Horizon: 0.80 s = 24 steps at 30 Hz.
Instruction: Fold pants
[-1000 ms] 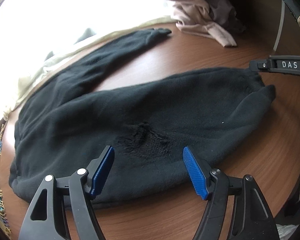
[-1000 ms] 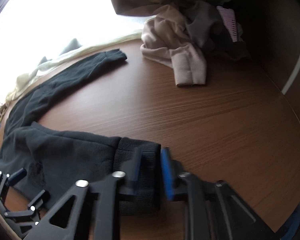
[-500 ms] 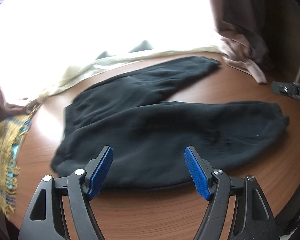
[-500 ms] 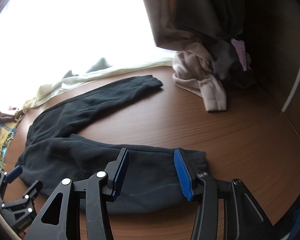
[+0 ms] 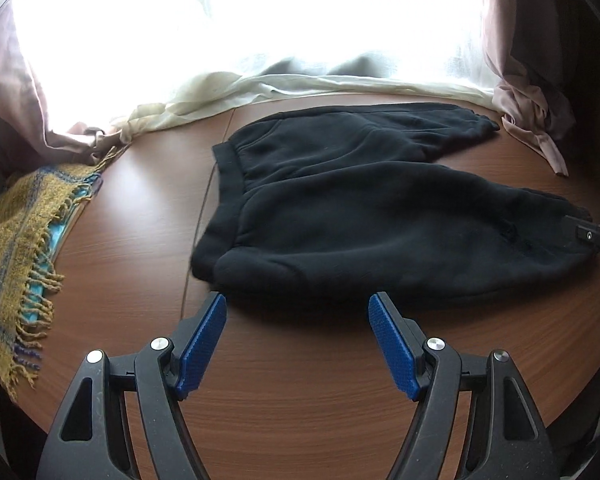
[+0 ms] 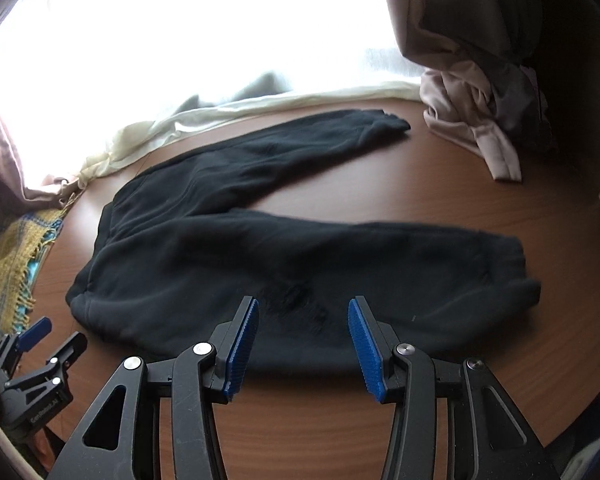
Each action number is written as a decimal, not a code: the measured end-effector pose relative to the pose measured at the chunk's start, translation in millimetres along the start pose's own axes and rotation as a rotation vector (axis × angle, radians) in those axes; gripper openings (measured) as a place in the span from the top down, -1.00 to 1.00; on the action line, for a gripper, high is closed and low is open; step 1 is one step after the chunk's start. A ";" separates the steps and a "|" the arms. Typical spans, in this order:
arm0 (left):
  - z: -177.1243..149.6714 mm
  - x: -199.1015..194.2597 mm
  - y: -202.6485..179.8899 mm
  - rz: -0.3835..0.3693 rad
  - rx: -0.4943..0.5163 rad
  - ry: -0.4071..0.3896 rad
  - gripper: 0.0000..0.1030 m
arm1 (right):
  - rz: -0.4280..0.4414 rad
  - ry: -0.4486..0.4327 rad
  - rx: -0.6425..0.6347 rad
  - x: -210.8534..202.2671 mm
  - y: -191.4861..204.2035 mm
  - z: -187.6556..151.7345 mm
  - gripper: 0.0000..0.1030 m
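My left gripper (image 5: pixel 298 336) stands wide with nothing between its blue pads, hanging over bare wood just off the near hem of the black pants (image 5: pixel 380 216). My right gripper (image 6: pixel 303 338) is parted more narrowly, also empty, above the near edge of the same cloth. The pants lie spread flat on the brown table (image 6: pixel 440 192), waistband toward the left edge, one leg running along the near side and the other angling off toward the far right corner. A yellow fringed scarf (image 5: pixel 12 236) drapes over the left edge, pale curtains (image 5: pixel 240 88) trail along the far edge, and a pinkish garment (image 6: pixel 476 136) sits crumpled in the far right corner.
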<state>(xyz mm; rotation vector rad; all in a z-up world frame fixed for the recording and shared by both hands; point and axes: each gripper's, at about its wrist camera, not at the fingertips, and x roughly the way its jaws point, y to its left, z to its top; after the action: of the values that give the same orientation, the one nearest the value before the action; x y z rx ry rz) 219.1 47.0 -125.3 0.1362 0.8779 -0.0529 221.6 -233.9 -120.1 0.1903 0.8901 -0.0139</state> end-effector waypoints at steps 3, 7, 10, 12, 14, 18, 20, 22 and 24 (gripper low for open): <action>-7.3 -2.5 11.3 0.017 0.022 -0.016 -0.41 | -0.019 0.019 0.053 1.6 7.1 -14.4 0.07; -13.9 -0.3 22.4 0.002 0.075 -0.015 -0.33 | -0.062 0.038 0.048 5.3 18.9 -30.4 0.07; -17.9 1.6 29.5 -0.026 0.088 -0.013 -0.32 | -0.098 0.044 0.015 5.1 26.6 -39.4 0.07; -20.7 2.7 31.3 -0.042 0.105 -0.016 -0.32 | -0.093 0.057 0.048 4.3 27.8 -45.7 0.07; -22.7 6.1 32.6 -0.064 0.143 -0.012 -0.30 | -0.102 0.061 0.073 3.7 29.5 -50.8 0.07; -24.1 10.8 35.4 -0.091 0.200 -0.022 -0.28 | -0.193 0.068 -0.024 4.7 42.7 -60.2 0.07; -23.1 14.0 34.2 -0.094 0.219 -0.028 -0.28 | -0.222 0.063 -0.060 3.4 46.1 -62.7 0.07; -21.4 18.3 31.9 -0.099 0.228 -0.023 -0.25 | -0.235 0.075 -0.070 3.9 46.2 -63.7 0.07; -20.0 20.5 28.0 -0.095 0.248 -0.034 -0.25 | -0.200 0.079 -0.020 2.9 40.3 -61.0 0.07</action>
<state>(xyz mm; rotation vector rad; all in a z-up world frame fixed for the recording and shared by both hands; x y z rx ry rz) 219.8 77.7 -150.9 0.3242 0.8418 -0.2520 180.1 -183.7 -153.4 0.0831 0.9853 -0.1850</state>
